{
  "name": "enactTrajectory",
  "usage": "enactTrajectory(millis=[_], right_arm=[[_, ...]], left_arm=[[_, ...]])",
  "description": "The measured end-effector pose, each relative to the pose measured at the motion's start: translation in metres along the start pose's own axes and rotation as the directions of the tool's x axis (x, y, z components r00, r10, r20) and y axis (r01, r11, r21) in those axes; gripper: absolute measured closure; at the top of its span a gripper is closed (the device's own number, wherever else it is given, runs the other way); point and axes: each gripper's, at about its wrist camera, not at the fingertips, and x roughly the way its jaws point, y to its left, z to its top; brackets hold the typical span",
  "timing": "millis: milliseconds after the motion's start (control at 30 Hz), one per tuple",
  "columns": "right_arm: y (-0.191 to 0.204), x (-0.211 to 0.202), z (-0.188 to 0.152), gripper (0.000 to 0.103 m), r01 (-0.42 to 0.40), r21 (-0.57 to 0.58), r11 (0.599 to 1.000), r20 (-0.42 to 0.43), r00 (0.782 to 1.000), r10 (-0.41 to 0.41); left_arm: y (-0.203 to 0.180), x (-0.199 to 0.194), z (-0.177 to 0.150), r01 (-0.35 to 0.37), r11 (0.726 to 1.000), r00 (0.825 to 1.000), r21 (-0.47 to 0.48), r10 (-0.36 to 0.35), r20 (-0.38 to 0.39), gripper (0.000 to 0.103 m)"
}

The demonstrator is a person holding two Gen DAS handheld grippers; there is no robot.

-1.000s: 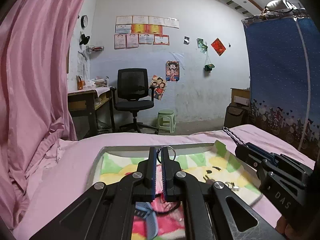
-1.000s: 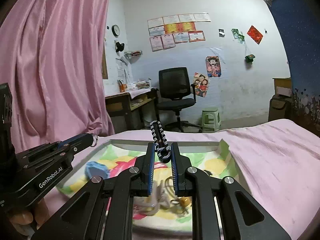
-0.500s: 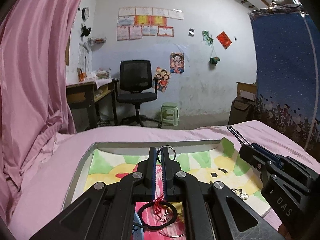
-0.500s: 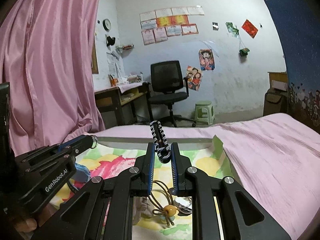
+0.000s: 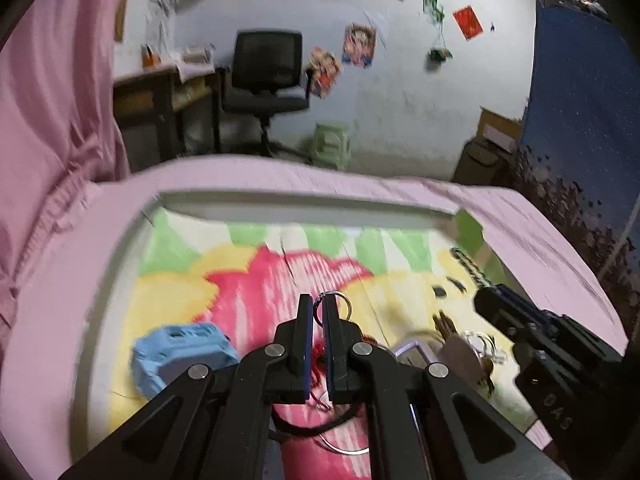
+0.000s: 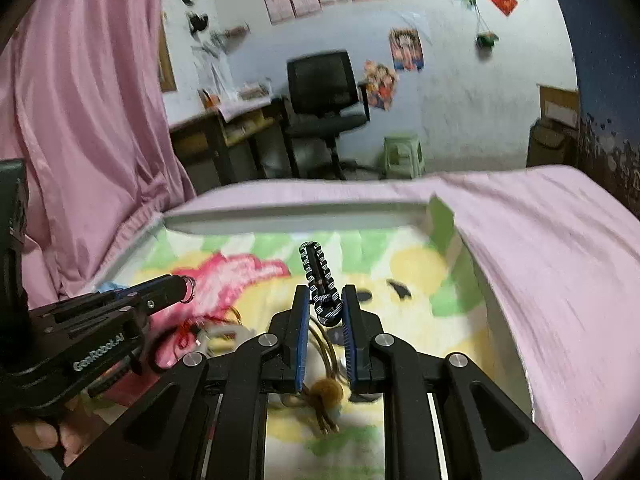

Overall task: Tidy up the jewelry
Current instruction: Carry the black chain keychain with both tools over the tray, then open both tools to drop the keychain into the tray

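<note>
Both views tilted down; left hand-held gripper (image 5: 317, 312) pinching ring (image 5: 339, 303).

Motion blur smears my left view: the tray (image 5: 120, 264) print and the trinkets (image 5: 460, 344) by my right tongs (image 5: 486, 294) are unreadable. My left tongs (image 5: 317, 310) hide most of a ring (image 5: 340, 305). The black cord (image 5: 320, 426) runs under them.
</note>
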Motion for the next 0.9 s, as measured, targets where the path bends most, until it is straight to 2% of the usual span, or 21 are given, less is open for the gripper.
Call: enactTrajectory(millis=[233,367,400,467,500,567,700,767,867,900], right_arm=[[-0.002,0.010,-0.011,0.089,0.006,0.002,1.000,-0.080,0.997,-0.005],[-0.001,0.010,-0.013,0.088,-0.006,0.002,1.000,-0.098,0.995,0.006],[-0.001,0.009,-0.013,0.086,-0.006,0.003,1.000,-0.098,0.995,0.006],[-0.001,0.006,-0.014,0.070,-0.011,0.007,1.000,-0.089,0.996,0.012],[-0.001,0.003,-0.014,0.067,-0.011,0.008,1.000,-0.079,0.997,0.011],[-0.002,-0.002,-0.014,0.067,-0.014,0.009,1.000,-0.064,0.998,0.015],[-0.004,-0.021,-0.015,0.067,-0.019,0.004,1.000,-0.017,1.000,0.019],[-0.004,-0.032,-0.015,0.063,-0.023,0.003,1.000,0.018,1.000,0.022],[-0.005,-0.050,-0.014,0.057,-0.038,0.009,0.999,0.073,0.997,0.037],[-0.005,-0.055,-0.014,0.056,-0.041,0.008,0.999,0.086,0.995,0.040]], left_arm=[[-0.006,0.011,-0.009,-0.003,0.999,0.995,0.042,0.007,-0.098,0.097],[-0.007,0.011,-0.010,-0.004,0.999,0.994,0.043,0.009,-0.109,0.097],[-0.006,0.010,-0.010,-0.001,0.999,0.994,0.040,0.005,-0.111,0.097],[-0.006,0.007,-0.013,0.004,0.999,0.994,0.037,0.001,-0.113,0.097],[-0.005,0.006,-0.014,0.007,0.999,0.994,0.034,-0.003,-0.112,0.096],[-0.003,0.001,-0.014,0.015,1.000,0.995,0.028,-0.012,-0.103,0.090],[-0.001,-0.019,-0.015,0.009,1.000,1.000,0.011,-0.009,-0.020,0.053],[0.000,-0.032,-0.016,0.015,1.000,0.999,-0.001,-0.015,0.031,0.051],[0.003,-0.046,-0.018,0.020,1.000,0.997,-0.017,-0.018,0.068,0.050],[0.004,-0.050,-0.019,0.020,1.000,0.997,-0.022,-0.018,0.082,0.047]])
